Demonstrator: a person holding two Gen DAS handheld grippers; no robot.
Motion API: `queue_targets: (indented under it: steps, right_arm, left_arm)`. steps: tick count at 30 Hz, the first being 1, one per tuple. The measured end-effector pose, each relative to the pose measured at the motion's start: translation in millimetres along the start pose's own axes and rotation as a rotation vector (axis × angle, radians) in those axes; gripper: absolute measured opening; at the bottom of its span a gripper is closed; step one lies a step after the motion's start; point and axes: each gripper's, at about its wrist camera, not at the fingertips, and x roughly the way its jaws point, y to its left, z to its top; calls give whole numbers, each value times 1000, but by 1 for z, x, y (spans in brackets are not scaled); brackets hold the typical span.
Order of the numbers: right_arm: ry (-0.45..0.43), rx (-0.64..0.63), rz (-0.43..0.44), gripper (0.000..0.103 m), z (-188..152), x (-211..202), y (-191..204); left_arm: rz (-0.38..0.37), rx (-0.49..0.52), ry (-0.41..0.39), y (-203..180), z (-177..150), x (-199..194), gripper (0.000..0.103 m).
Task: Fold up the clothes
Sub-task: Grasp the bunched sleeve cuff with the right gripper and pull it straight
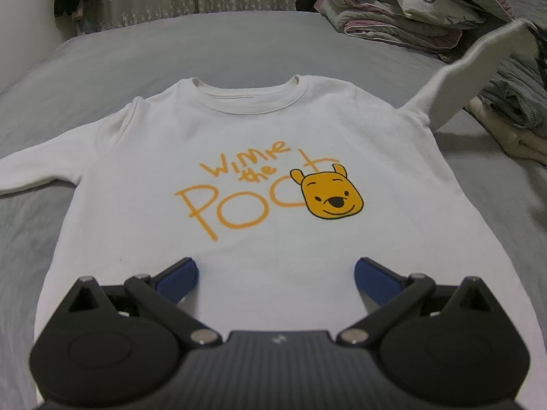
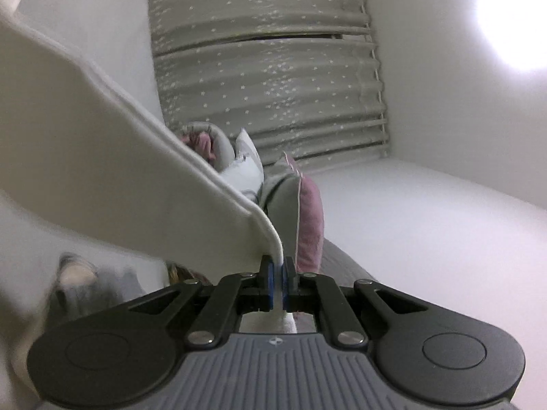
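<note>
A white long-sleeved shirt [image 1: 259, 143] with an orange bear print lies face up on the grey bed [image 1: 205, 44]. My left gripper [image 1: 276, 273] hovers open over the shirt's lower hem, its blue pads apart with nothing between them. The shirt's right sleeve [image 1: 478, 71] is lifted off the bed and stretches up to the right. In the right wrist view my right gripper [image 2: 277, 275] is shut on the cuff of that sleeve [image 2: 136, 177], which runs away to the upper left. The left sleeve [image 1: 51, 160] lies flat.
A pile of folded quilts and pillows [image 1: 403, 3] sits at the head of the bed on the right. More folded clothes [image 1: 512, 116] lie at the right edge. A star-patterned curtain [image 2: 266, 68] and white walls stand behind the bed.
</note>
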Motion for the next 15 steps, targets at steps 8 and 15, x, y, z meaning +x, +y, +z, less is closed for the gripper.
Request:
queue_targets:
  steps: [8,15]
  right_arm:
    - [-19,-128,6,5,-61,-36,35]
    - [-43,-128,-83,5,-81,-56,42]
  left_arm:
    - [12,11,-5,-2,-2,0,103]
    - [9,13,-6,-2,-2,0,103]
